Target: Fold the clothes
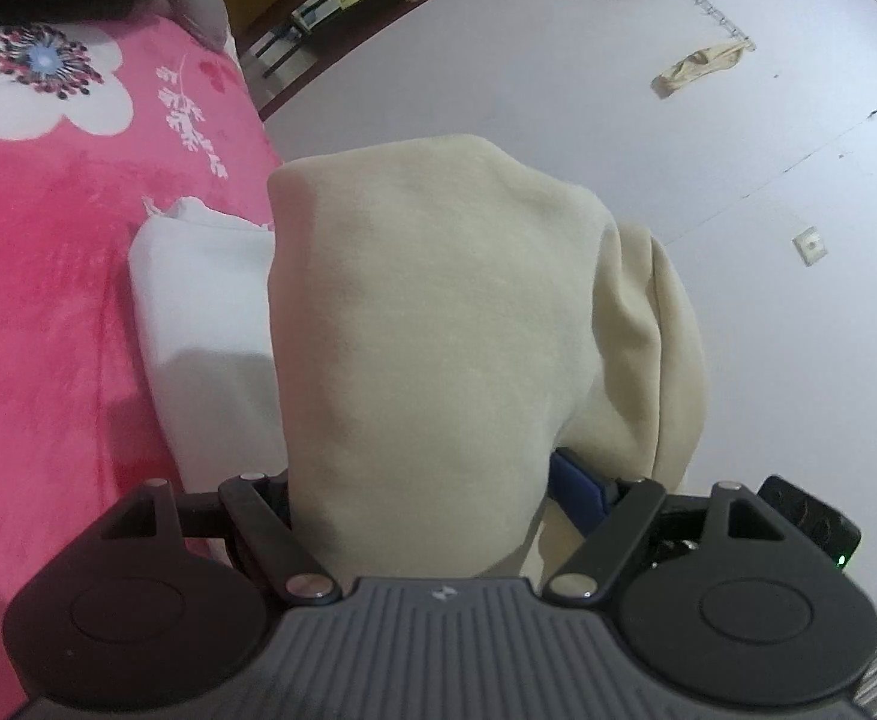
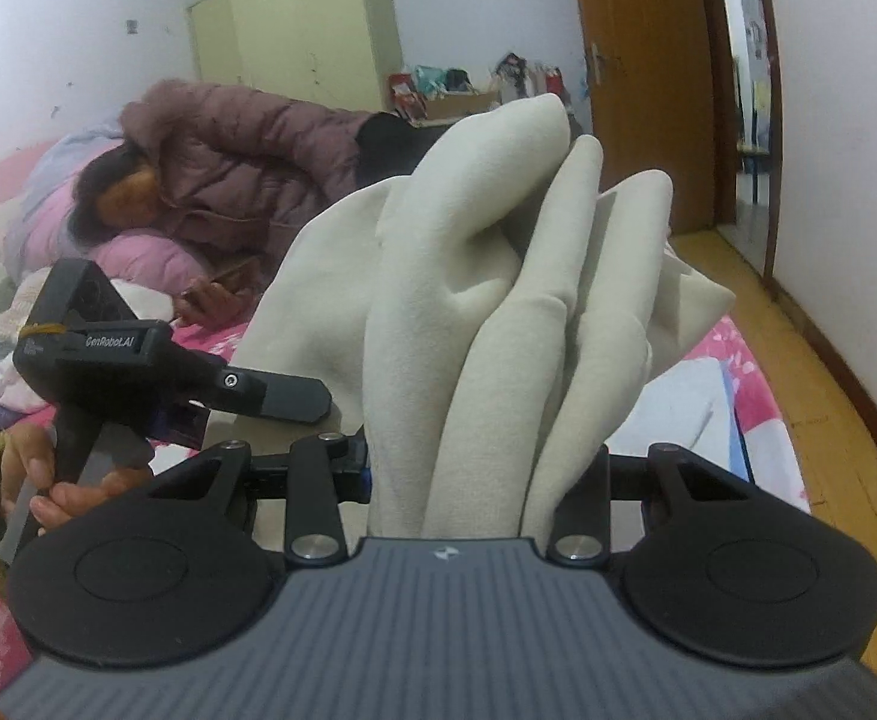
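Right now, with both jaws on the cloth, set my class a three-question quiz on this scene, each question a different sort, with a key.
1. True or false: the left gripper holds nothing.
2. Multiple choice: what lies flat on the pink floral blanket beside the lifted cream garment? A) a folded white cloth B) a shoe C) a book
3. Fill in: in the right wrist view, the cream fabric rises from the right gripper in several bunched ______.

Key
1. False: its jaws are shut on the cream garment.
2. A, the folded white cloth.
3. Folds.
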Demonstrator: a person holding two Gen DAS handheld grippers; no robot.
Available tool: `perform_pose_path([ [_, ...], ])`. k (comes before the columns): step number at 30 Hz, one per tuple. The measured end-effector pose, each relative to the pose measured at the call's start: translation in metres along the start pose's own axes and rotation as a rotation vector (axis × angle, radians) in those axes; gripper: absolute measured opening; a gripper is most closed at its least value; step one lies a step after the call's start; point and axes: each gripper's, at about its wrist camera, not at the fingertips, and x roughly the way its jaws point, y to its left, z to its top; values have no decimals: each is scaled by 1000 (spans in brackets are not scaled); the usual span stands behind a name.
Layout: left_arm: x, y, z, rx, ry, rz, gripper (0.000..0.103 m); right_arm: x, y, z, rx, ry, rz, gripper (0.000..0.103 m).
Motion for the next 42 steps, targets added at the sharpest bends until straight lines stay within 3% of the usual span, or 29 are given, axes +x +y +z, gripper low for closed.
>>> perform_pose_path([
  [12,48,25,14,-41,48,13,79,46,-82,-2,147,96,92,39],
  [24,70,66,9,-94,60,2,77,74,-122,-25,207,137,78,41],
  [27,67,70,6,-104,55,-10,77,81,-131,-31,221,147,75,51],
  [29,64,73,4,-114,53,-17,79,86,-138,-35,231,154,72,73],
  [35,39,70,-3,-109,73,-6,89,42,-153,-41,333,25,-88,86],
  [38,23,64,-17,-69,100,22,89,6,-155,-49,471,-48,-230,86],
  [42,6,56,-35,-13,132,49,88,-49,-147,-84,712,-135,-182,86],
])
